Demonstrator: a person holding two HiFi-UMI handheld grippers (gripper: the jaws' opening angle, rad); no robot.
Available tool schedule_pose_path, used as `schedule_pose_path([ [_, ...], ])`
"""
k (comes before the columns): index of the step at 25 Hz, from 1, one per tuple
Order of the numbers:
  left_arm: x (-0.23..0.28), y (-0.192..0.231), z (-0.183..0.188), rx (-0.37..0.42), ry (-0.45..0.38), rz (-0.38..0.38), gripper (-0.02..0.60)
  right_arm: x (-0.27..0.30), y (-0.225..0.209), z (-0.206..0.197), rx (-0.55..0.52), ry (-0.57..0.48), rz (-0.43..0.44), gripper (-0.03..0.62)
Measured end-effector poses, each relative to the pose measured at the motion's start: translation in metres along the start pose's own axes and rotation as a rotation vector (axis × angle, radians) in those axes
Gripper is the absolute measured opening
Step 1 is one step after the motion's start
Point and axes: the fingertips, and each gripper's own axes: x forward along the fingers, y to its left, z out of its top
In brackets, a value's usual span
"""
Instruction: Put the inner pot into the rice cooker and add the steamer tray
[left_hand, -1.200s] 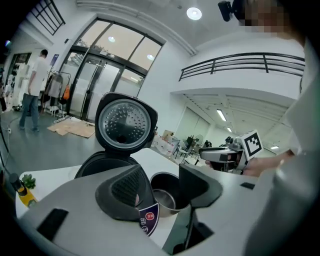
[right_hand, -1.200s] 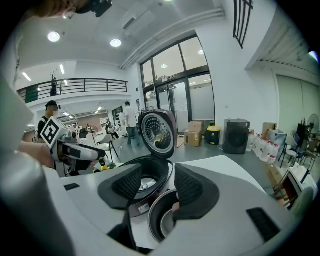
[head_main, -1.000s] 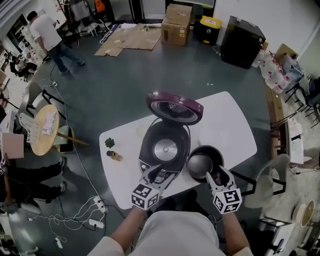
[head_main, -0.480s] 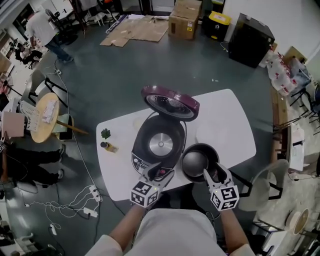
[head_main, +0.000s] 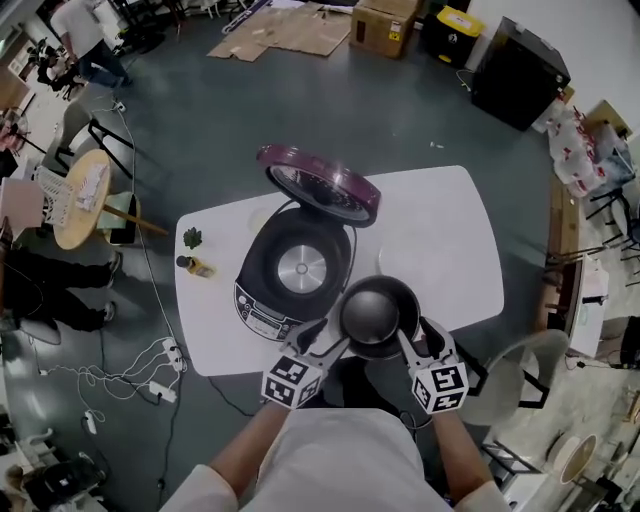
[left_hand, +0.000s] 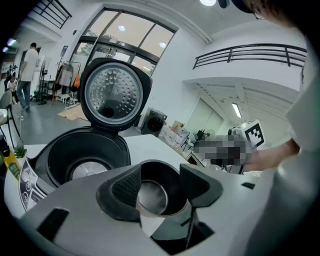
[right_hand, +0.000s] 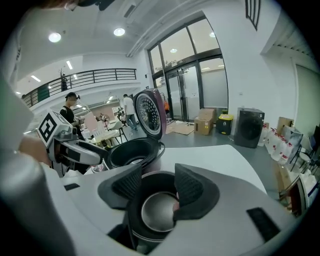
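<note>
Right now the inner pot (head_main: 378, 315) hangs between the two hands at the near edge of the white counter (head_main: 450, 240), just to the right of the rice cooker (head_main: 290, 275) and partly out past the counter's edge. The left tongs (head_main: 330, 338) pinch the rim on one side and the right tongs (head_main: 418, 338) pinch it on the other. Each pair stands part-way open with the pot's wall between its pads, and each gripper view looks past the pads into the pot.

Two small bites on a thin rim look like the weak point. If one hand leads the other, the pot may tip or slide out of a pad, and here it would probably drop off the counter. Going in, it has to clear the cooker's front wall and sink level into the well, since a tilted entry could jam it. The raised lid (head_main: 318, 185) leaves room, though a wide swing could knock it. I cannot pick out the steamer tray with any certainty.

As for writing, the cubes on the tongs bear only black-and-white square markers. The print on the cooker's control panel (head_main: 262, 318) is too small to read, and so is the label on the small bottle (head_main: 195, 266).
</note>
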Motion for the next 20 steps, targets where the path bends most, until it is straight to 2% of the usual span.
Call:
schedule_pose_path([
  [8, 0.036, -0.016, -0.044, -0.062, 0.068, 0.073, 0.262, 0.016, -0.031, -0.040, -0.022, 0.082, 0.052, 0.219],
  [15, 0.060, 0.008, -0.080, -0.136, 0.116, 0.231, 0.272, 0.039, -0.058, -0.072, -0.044, 0.154, 0.072, 0.219],
  [20, 0.073, 0.023, -0.104, -0.195, 0.154, 0.309, 0.278, 0.057, -0.075, -0.094, -0.067, 0.232, 0.053, 0.219],
])
